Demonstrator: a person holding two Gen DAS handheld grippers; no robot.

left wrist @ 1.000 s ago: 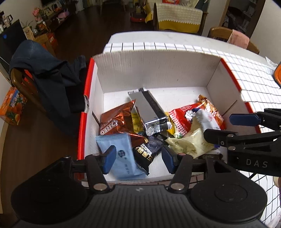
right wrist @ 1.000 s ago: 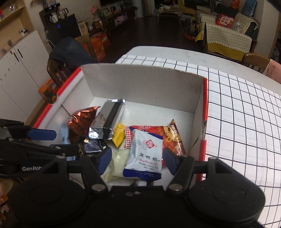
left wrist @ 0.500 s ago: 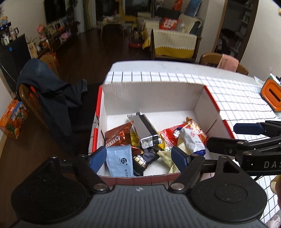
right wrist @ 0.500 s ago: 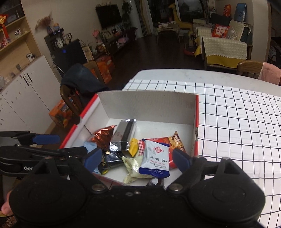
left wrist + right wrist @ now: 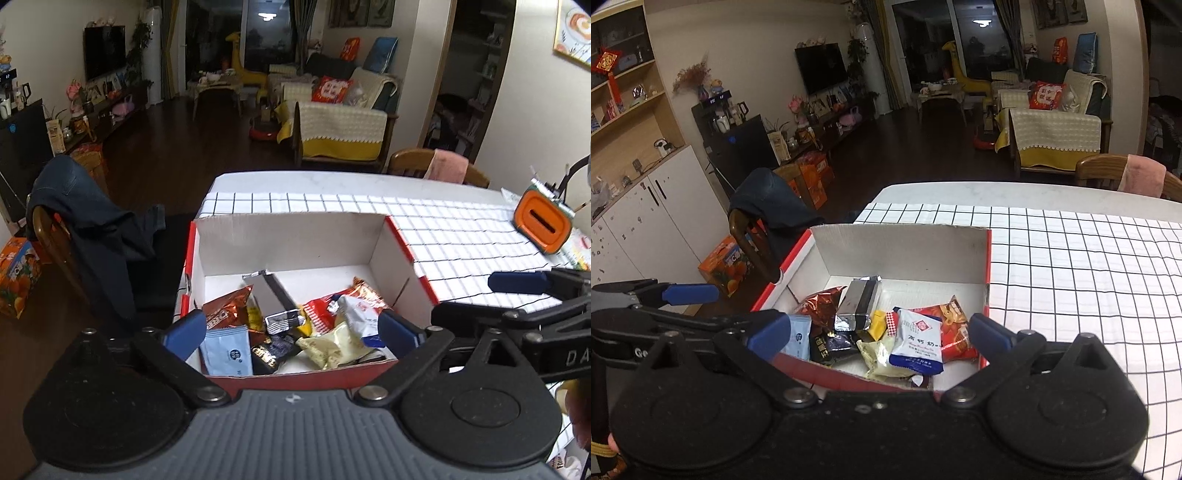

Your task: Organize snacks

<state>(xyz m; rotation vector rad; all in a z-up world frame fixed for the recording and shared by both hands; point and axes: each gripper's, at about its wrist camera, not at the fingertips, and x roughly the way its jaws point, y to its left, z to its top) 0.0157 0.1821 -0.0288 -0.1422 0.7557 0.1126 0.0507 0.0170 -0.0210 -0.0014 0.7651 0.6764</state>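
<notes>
- L gripper (image 5: 291,330), black frame w/ blue pads: jaws have just been opening, now spread wide, nothing between the pads, grasping nothing; it hangs above the near rim of the box, tilted down into it
- R gripper (image 5: 879,330), same black-and-blue build: jaws likewise just been opening, now fully apart and empty; sits beside the L one, also over the near rim, looking down into the box
- Red-and-white open cardboard box (image 5: 288,236) on the white black-grid tablecloth (image 5: 1071,266), at the table's left edge; snacks heaped in the near half, far half of floor bare
- Key relation: pile lies straight ahead and below both tools. L side of the heap, w/ pale blue flat sachet (image 5: 227,350) and copper-brown foil packet (image 5: 227,314), is nearer the L gripper; white-and-blue milk-candy pouch (image 5: 918,341) and red printed packet (image 5: 955,332) are nearer the R
- Silver foil-wrapped bar (image 5: 271,299) is mid-pile, propped on others; long axis runs near-to-far, crimped end toward the tools, leaning slightly left at the far end in the L view
- White-and-blue pouch: long axis also roughly near-to-far, its blue end toward the R gripper, lying on a cream crinkled wrapper (image 5: 881,356)
- Judgement: both hands look to have let go; sorting appears near done or between picks, can't tell which
</notes>
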